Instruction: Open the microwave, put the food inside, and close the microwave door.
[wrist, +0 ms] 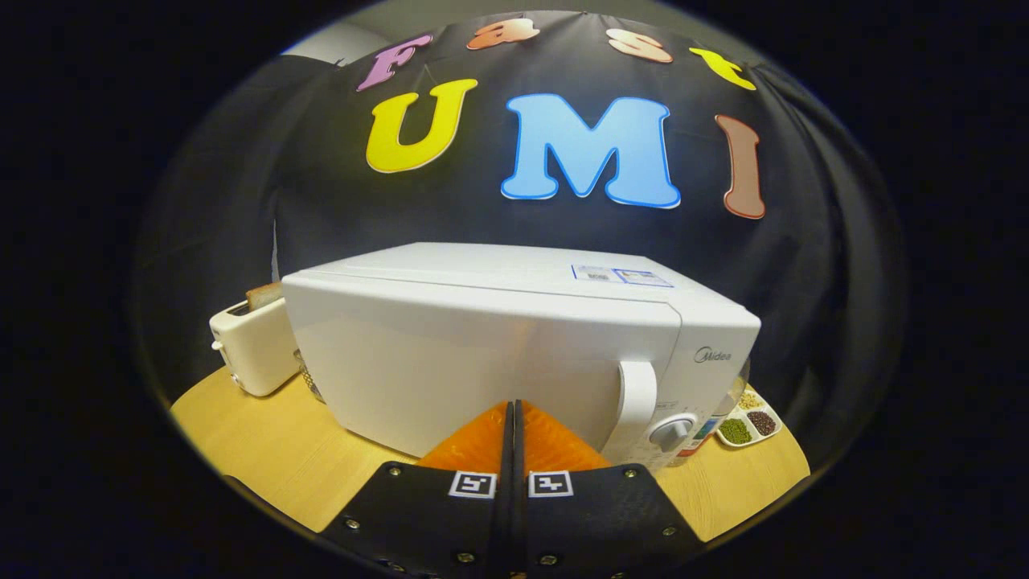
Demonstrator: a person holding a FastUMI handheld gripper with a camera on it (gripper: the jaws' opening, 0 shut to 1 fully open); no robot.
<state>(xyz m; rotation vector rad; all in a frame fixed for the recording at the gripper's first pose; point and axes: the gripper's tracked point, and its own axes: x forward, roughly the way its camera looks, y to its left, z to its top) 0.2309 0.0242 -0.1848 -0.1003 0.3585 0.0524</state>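
A white microwave [514,338] stands on the wooden table [257,450] with its door closed. Its curved handle [637,398] is on the door's right side, with a round knob [672,432] just below and to the right of it. My gripper [514,406] is shut, its two fingers pressed together with nothing between them. The tips sit right at the lower middle of the door, left of the handle. Whether they touch the door I cannot tell. No food is visible by the fingers.
A white toaster [253,346] with a slice of bread in it stands to the microwave's left. A small divided dish [748,424] of beans and grains lies at the right, behind the microwave's front corner. A bottle [703,434] is partly hidden there.
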